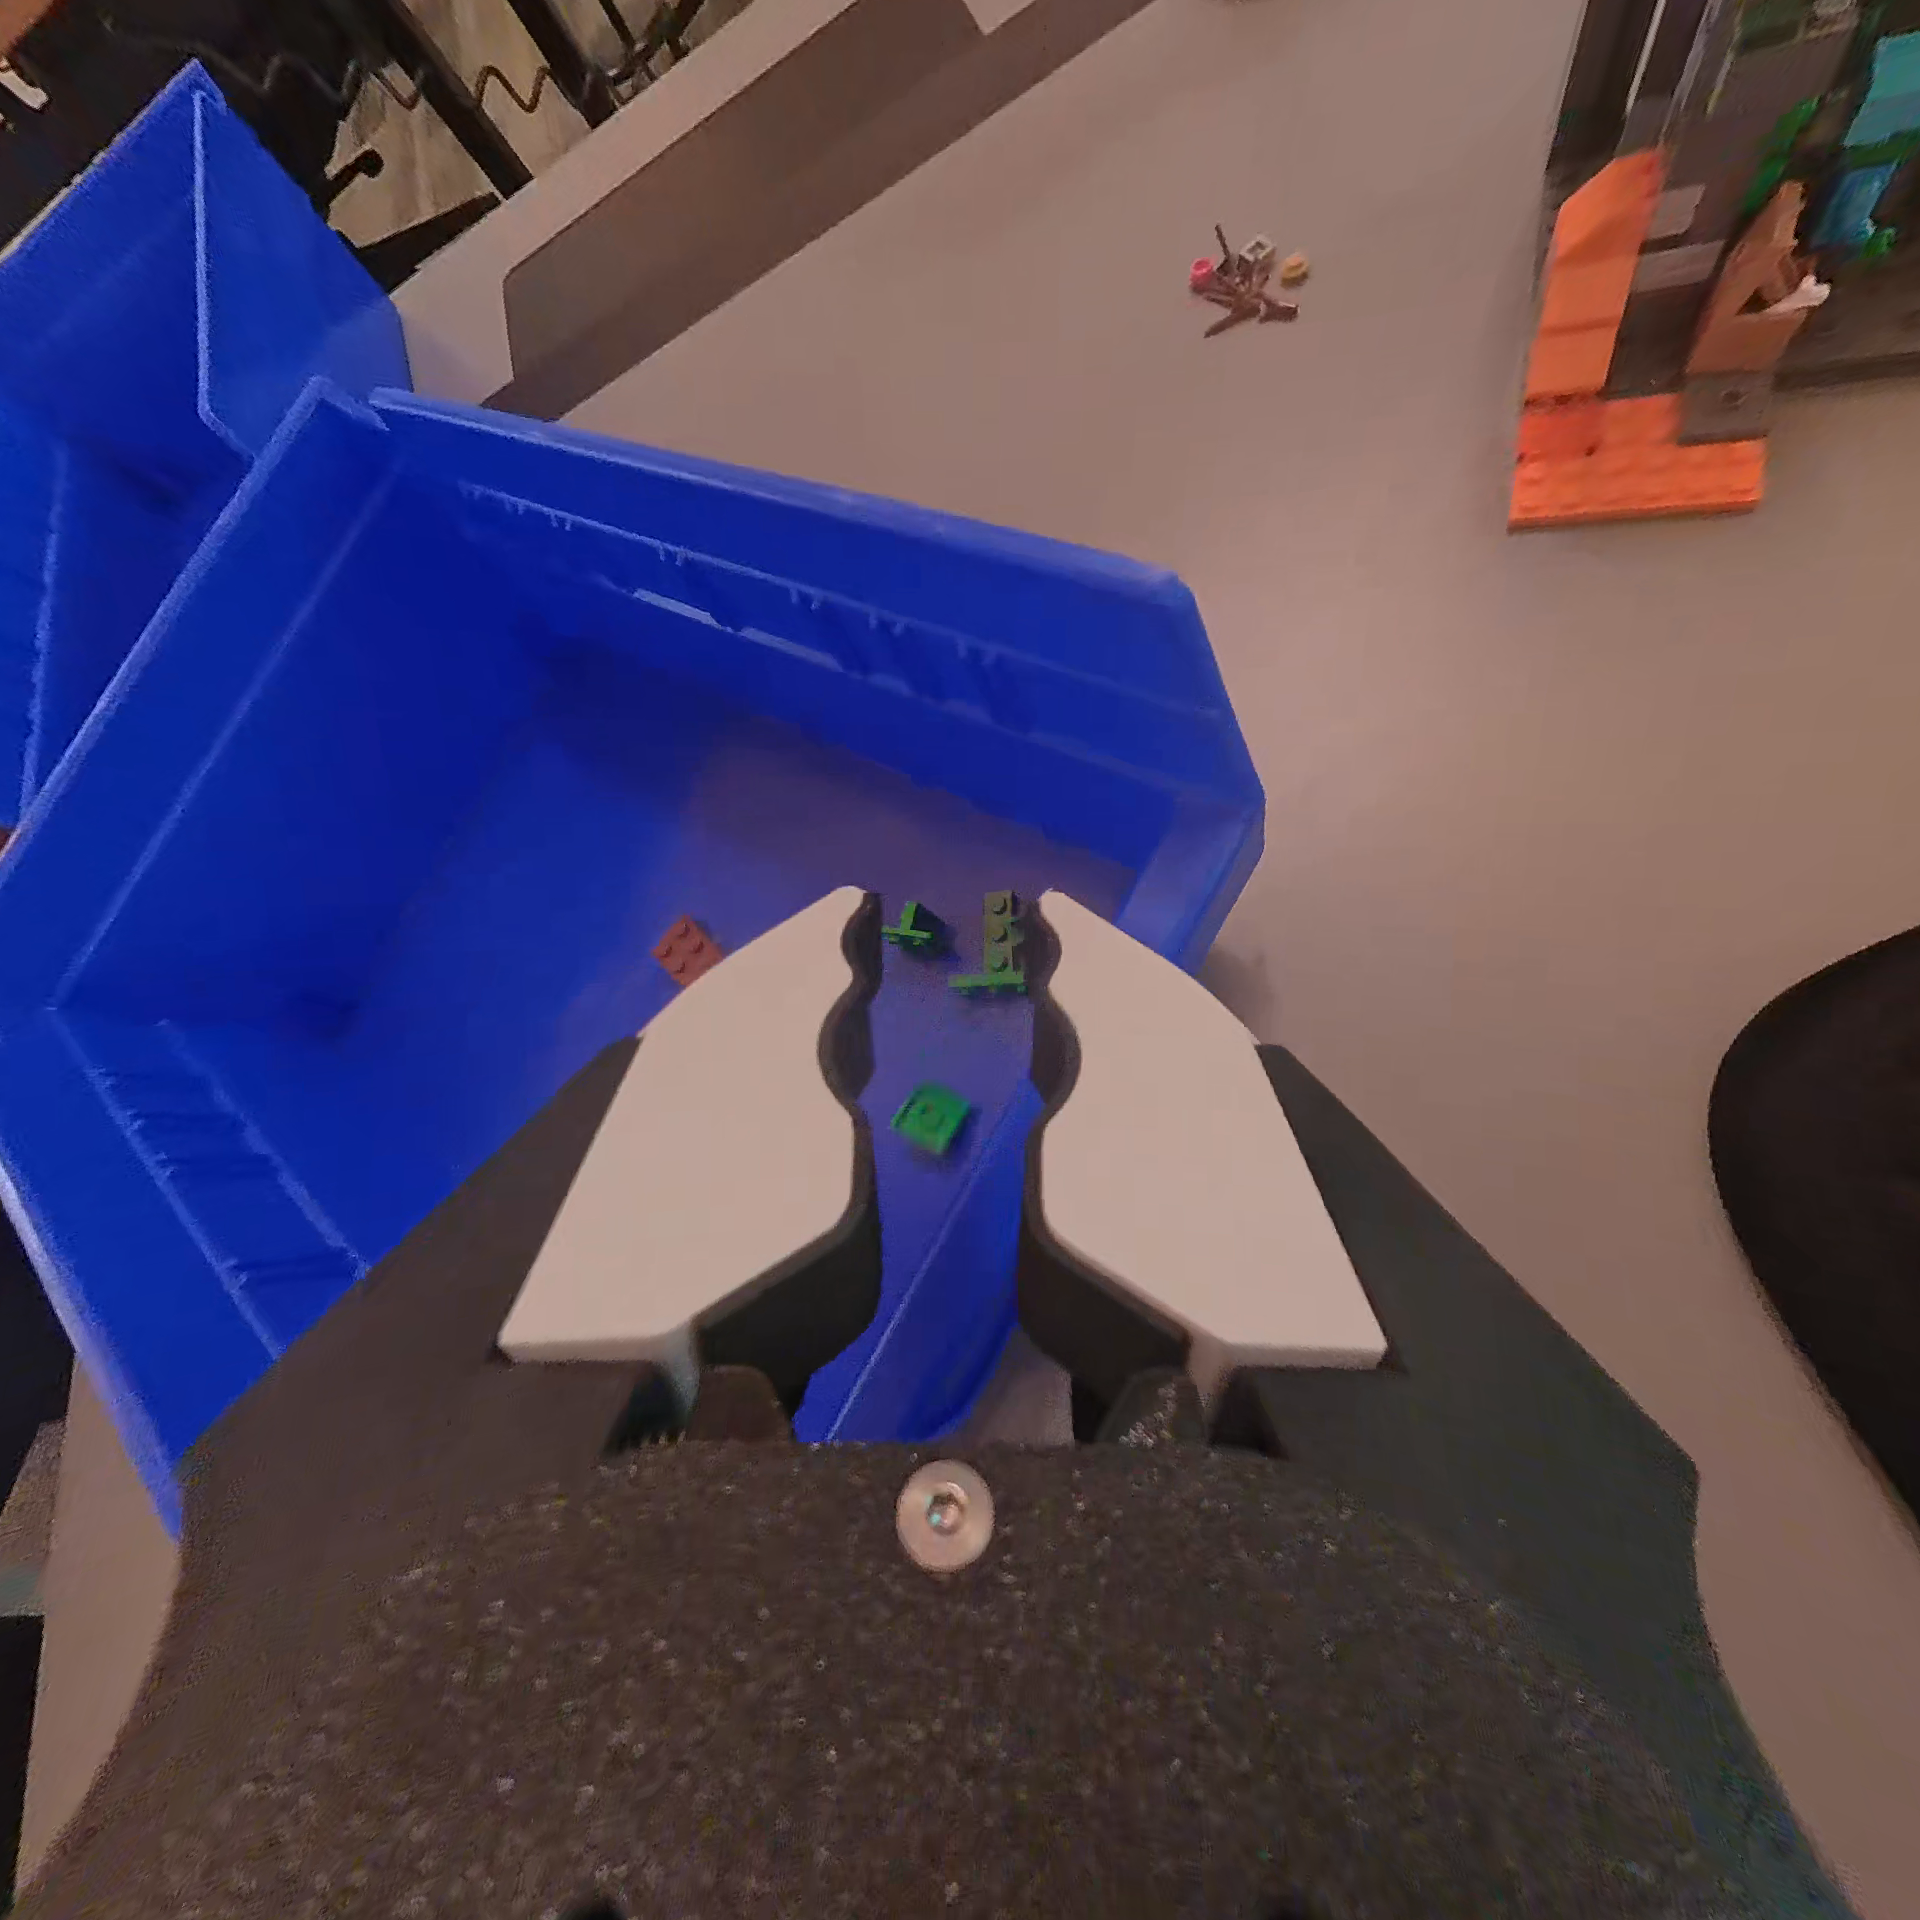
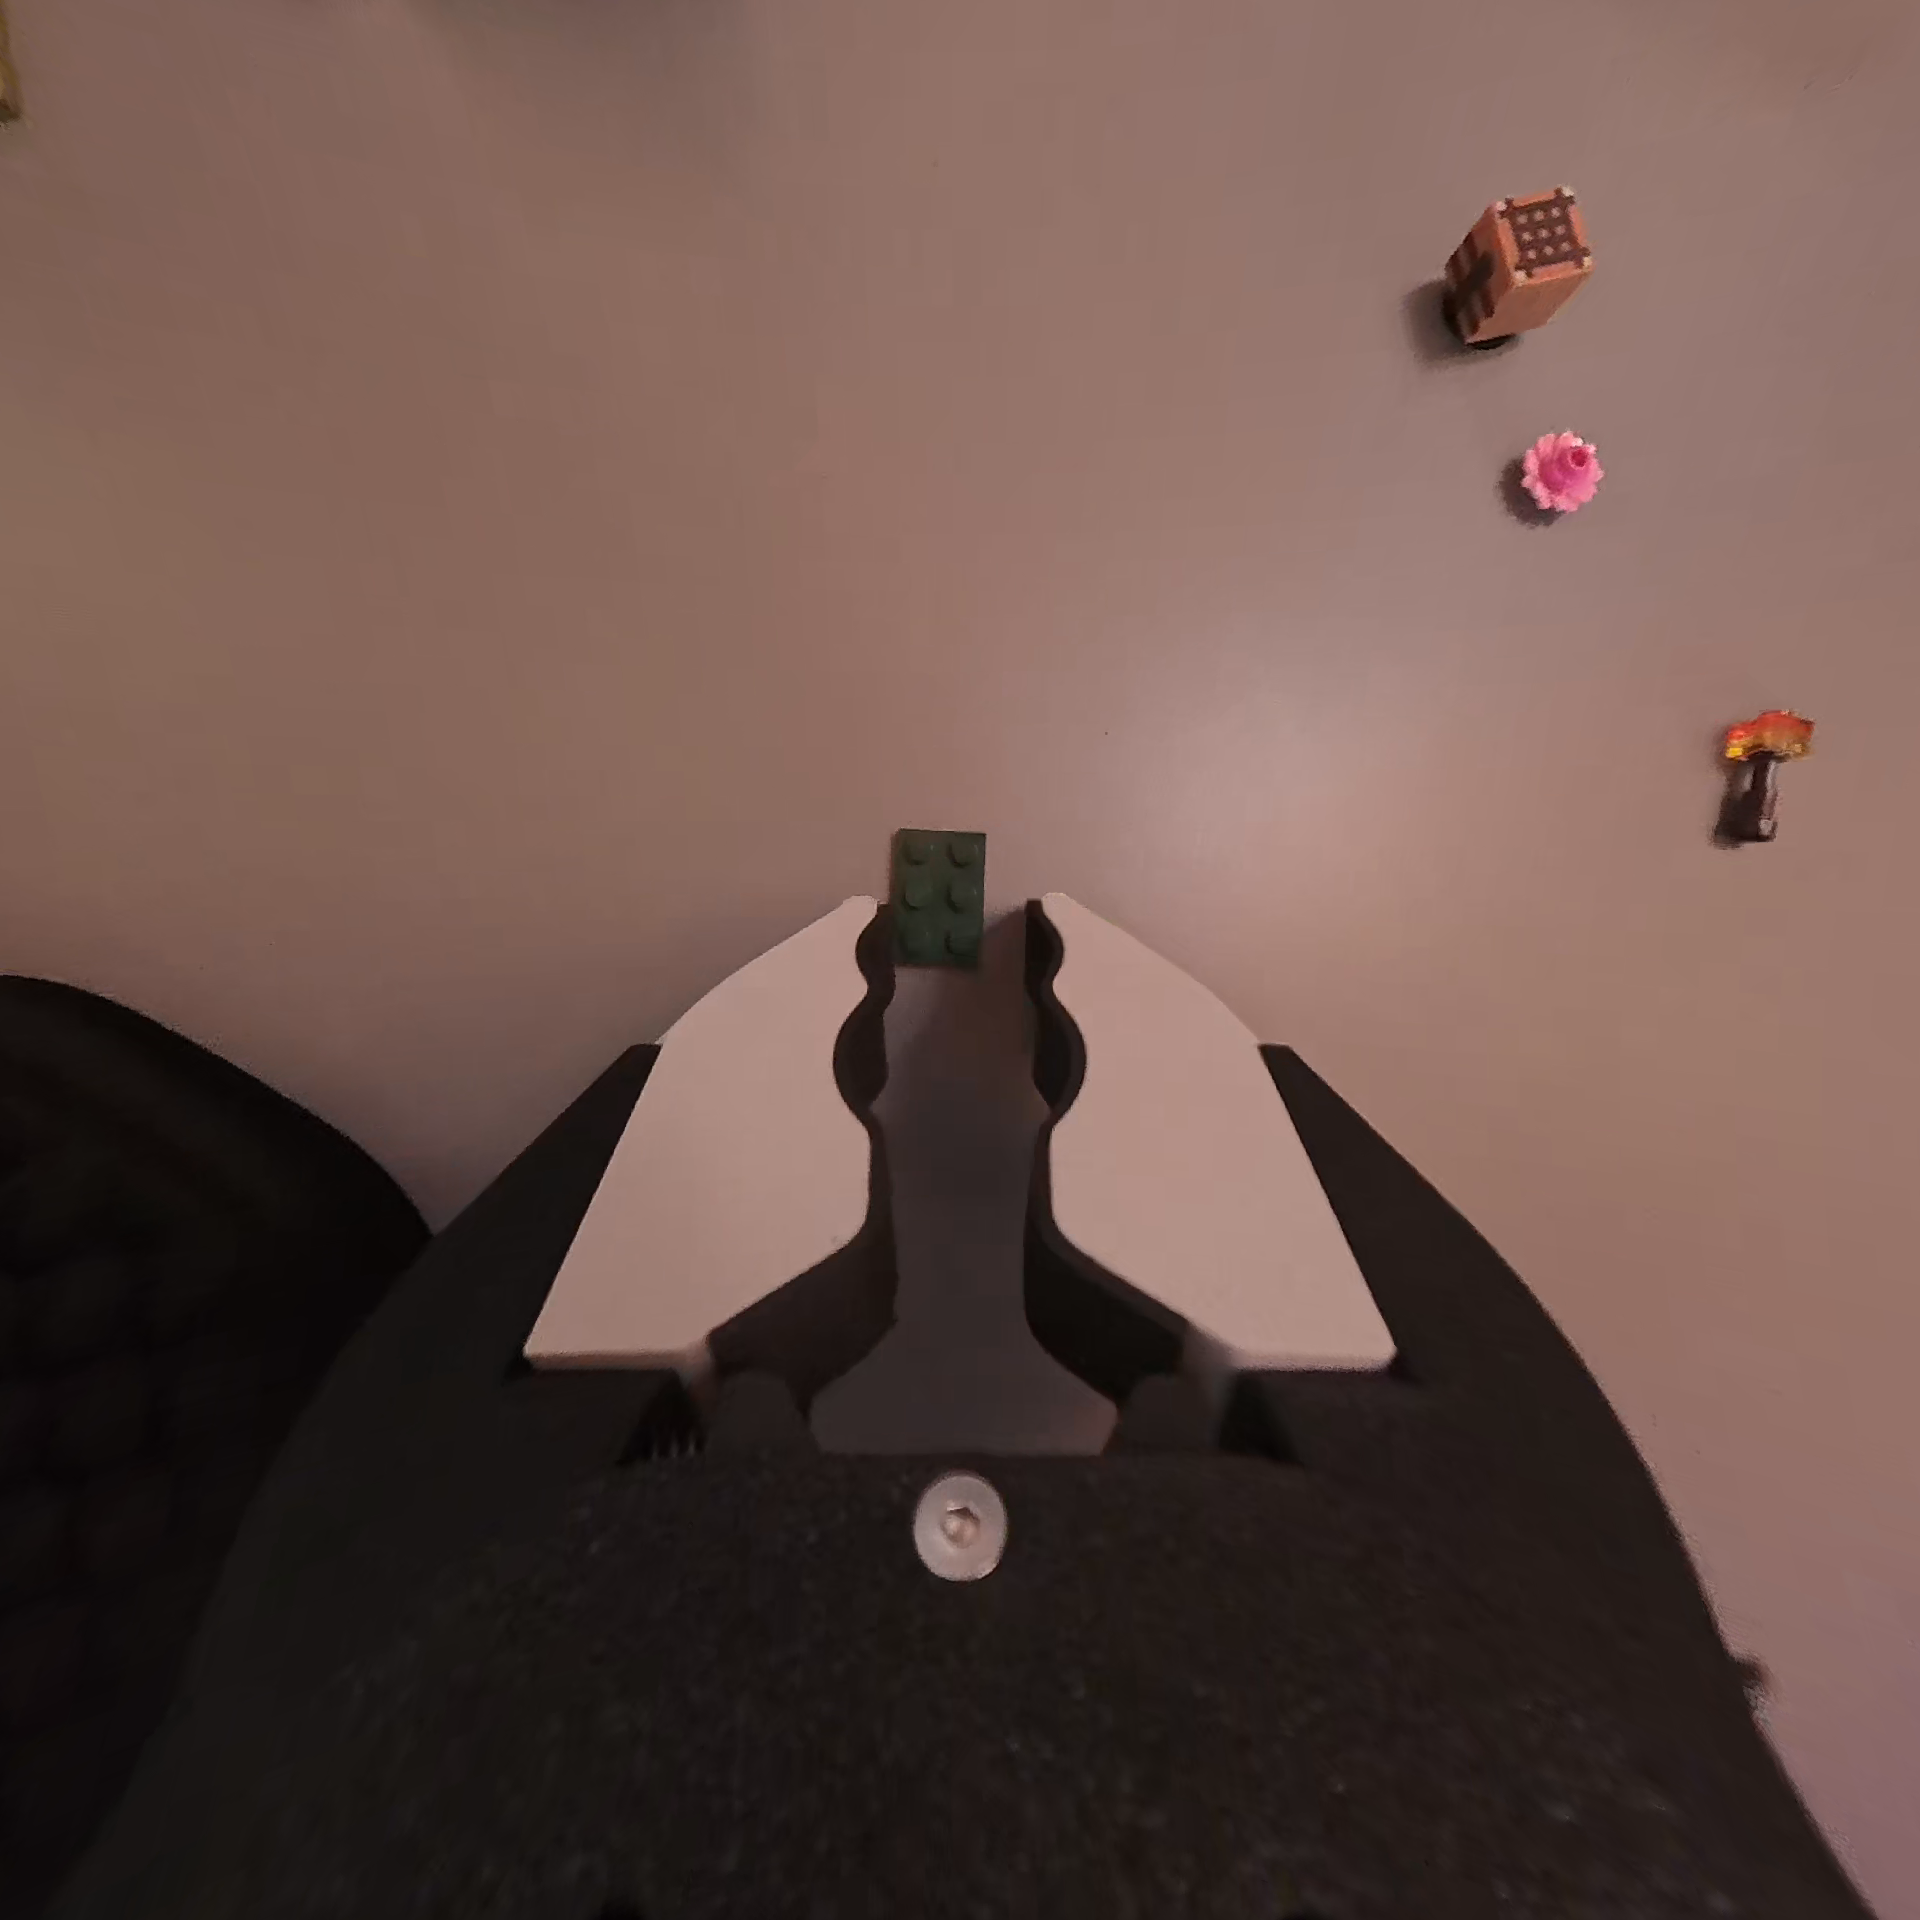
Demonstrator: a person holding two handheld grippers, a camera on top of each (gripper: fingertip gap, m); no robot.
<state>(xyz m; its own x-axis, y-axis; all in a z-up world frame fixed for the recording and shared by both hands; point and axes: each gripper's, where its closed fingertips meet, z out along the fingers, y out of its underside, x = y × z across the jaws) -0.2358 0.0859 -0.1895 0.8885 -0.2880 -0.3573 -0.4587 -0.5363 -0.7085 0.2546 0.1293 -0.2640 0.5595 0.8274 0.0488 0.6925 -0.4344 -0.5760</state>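
Note:
My left gripper (image 1: 951, 902) is open and empty, held over the near right corner of a blue bin (image 1: 436, 831). In the bin lie a green square plate (image 1: 931, 1117), a dark green plate with bright green bits (image 1: 1000, 945), a small green piece (image 1: 914, 925) and a brown-red brick (image 1: 686, 948). My right gripper (image 2: 951, 909) is open, low over the grey table (image 2: 623, 520). A dark green two-by-three brick (image 2: 938, 899) lies flat on the table between its fingertips, close to the left fingertip (image 2: 852, 920), not clamped.
A second blue bin (image 1: 114, 343) stands at the far left. A small pile of loose pieces (image 1: 1242, 278) and an orange and grey box set (image 1: 1683, 312) lie farther off. In the right wrist view a tan printed cube (image 2: 1517, 265), a pink flower piece (image 2: 1561, 473) and a flame torch piece (image 2: 1761, 774) lie to the right. A black chair edge (image 2: 156, 1247) shows at the left. My hands' fingertips stand some 50 cm from each other. The right tips stand about 12 cm off the pink flower piece (image 2: 1561, 473).

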